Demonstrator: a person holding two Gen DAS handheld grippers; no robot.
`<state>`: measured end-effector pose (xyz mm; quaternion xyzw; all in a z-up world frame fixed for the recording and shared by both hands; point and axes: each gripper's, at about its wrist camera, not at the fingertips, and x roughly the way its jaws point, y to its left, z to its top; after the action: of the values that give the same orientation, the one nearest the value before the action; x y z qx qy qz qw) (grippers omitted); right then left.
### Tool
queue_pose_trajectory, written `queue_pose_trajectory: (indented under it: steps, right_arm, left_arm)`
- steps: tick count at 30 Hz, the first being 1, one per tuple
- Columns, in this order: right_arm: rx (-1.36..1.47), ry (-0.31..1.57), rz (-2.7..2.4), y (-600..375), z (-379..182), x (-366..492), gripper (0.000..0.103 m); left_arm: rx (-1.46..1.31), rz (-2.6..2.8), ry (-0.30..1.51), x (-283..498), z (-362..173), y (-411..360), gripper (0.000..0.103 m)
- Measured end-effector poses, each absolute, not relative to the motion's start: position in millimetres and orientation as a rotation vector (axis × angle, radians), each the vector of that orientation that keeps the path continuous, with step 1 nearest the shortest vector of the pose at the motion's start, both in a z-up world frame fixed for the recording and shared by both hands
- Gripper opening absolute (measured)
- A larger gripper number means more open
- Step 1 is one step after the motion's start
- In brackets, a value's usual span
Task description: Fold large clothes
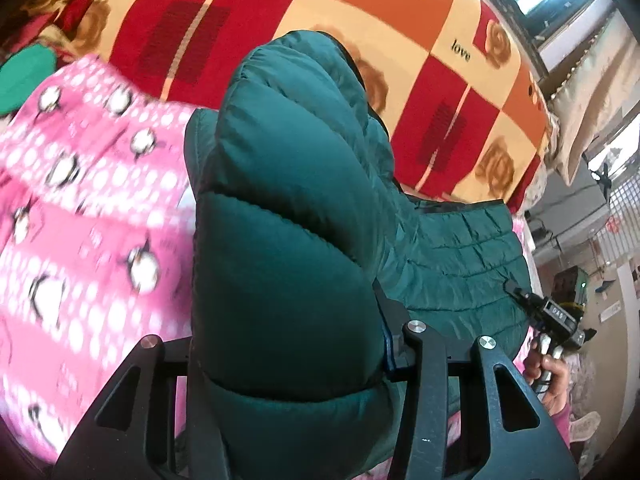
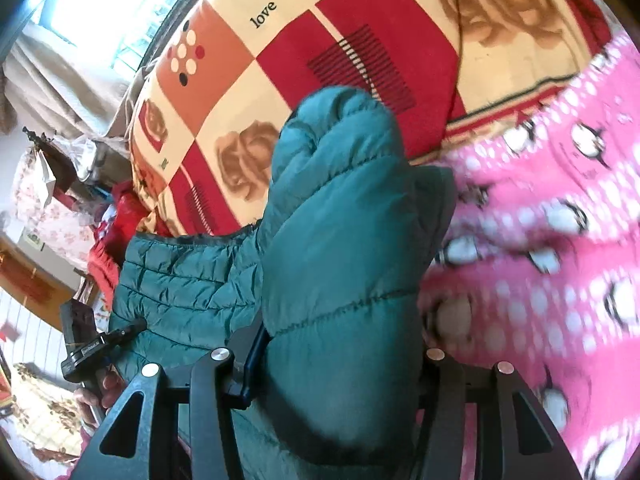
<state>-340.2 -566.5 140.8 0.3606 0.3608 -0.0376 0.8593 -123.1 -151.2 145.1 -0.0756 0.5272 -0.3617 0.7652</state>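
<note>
My left gripper (image 1: 288, 360) pinches a thick fold of the green jacket (image 1: 288, 208); the padded cloth fills the whole gap between the jaws and bulges up over them, hiding the tips; my right gripper (image 2: 340, 360) bites a like fold of the jacket (image 2: 340, 220) in the same way, its pads buried in the quilting.

The jacket lies on a pink blanket (image 1: 80, 208) printed with penguins and white dots; between my two grips the quilted body sags, its dark-bound hem toward the checked quilt (image 1: 360, 20); that quilt, in red, orange and cream squares with brown roses and the word "love", spreads beyond the blanket.

Each camera catches the other gripper at the jacket's far edge: from the left wrist, the right one (image 1: 520, 294) with a hand (image 1: 548, 376) on its grip; from the right wrist, the left one (image 2: 136, 326) with a hand (image 2: 100, 390) below it; a bright window (image 2: 100, 8) and pale curtain (image 2: 52, 72) stand past the bed.
</note>
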Motion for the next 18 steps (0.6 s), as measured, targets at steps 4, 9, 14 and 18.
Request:
queue_pose_trajectory:
  steps: [4,9,14,18]
  right_arm:
    - [0.737,0.767,-0.136,-558,137,-373,0.05]
    - [0.73,0.874,-0.236,-554,95,-375,0.05]
    - [0.678,0.868,-0.331,-544,104,-380,0.054]
    - [0.535,0.874,-0.402,-524,126,-381,0.067]
  left_arm:
    - [-0.136,-0.726,1.198,-135,118,-140,0.051]
    - [-0.241,-0.642,1.291,-122,68,-129,0.082]
    - [-0.216,-0.625,1.245,-132,81,-121,0.082]
    - [-0.131,-0.569,1.161,-145,101,-113,0.082]
